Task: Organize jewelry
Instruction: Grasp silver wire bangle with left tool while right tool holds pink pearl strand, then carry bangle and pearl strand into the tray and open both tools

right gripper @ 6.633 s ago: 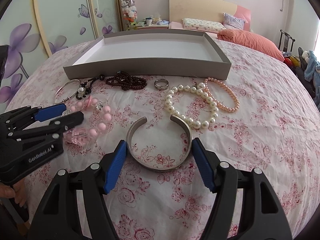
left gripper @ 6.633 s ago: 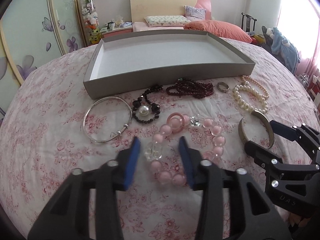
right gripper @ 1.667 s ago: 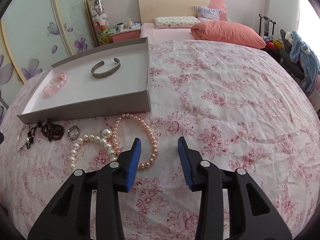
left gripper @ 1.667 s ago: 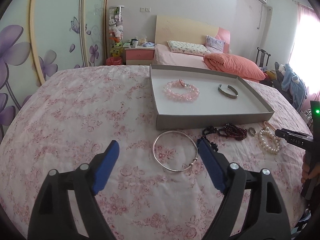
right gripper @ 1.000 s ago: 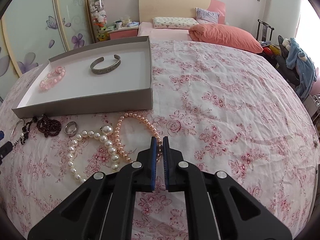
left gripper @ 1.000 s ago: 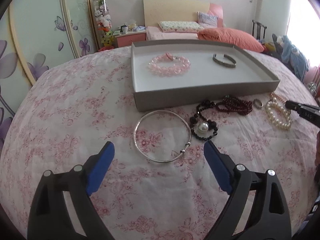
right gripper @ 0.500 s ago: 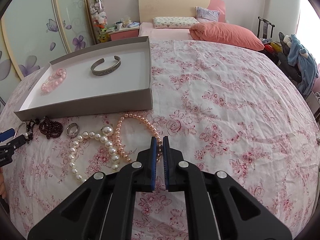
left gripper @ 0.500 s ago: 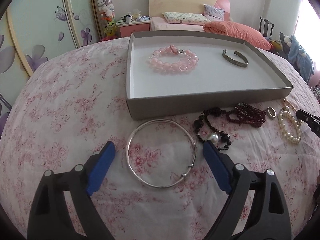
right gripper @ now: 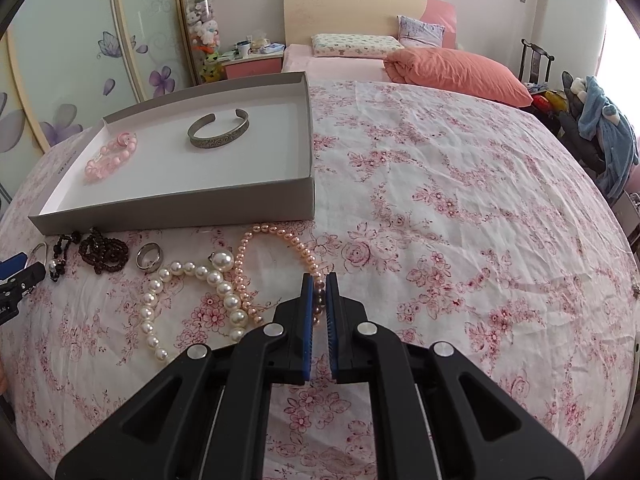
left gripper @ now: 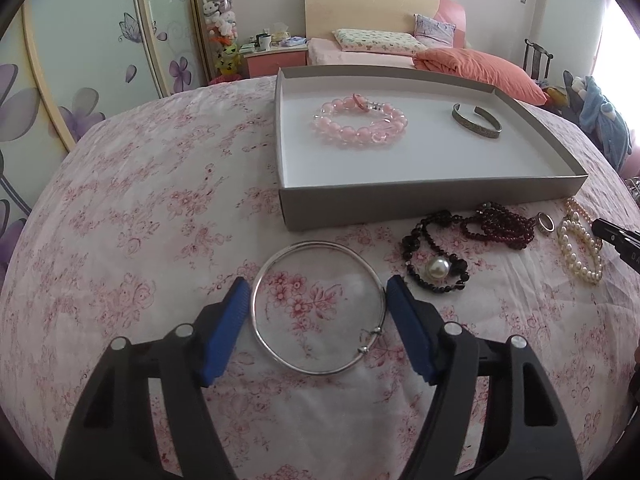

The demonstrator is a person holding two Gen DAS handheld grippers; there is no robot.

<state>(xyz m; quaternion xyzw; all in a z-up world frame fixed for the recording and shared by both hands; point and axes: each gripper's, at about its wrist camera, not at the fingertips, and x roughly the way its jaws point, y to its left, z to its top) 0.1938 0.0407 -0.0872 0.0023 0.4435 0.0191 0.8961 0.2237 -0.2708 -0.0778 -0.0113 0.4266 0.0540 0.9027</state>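
Left wrist view shows two bracelets already in the tray (left gripper: 424, 204); left gripper (left gripper: 316, 300) is closing around the silver bangle (left gripper: 320, 370), right gripper (right gripper: 319, 300) grasping the pink pearl strand (right gripper: 292, 242); several pieces remain.

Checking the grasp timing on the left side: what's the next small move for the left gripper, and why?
Probably finish closing the left gripper on the silver bangle. Its jaws are closing with the bangle lying flat on the bedspread between the blue fingers, each right beside the ring's outer edge; firm contact is hard to confirm. Lifting now might leave it behind.
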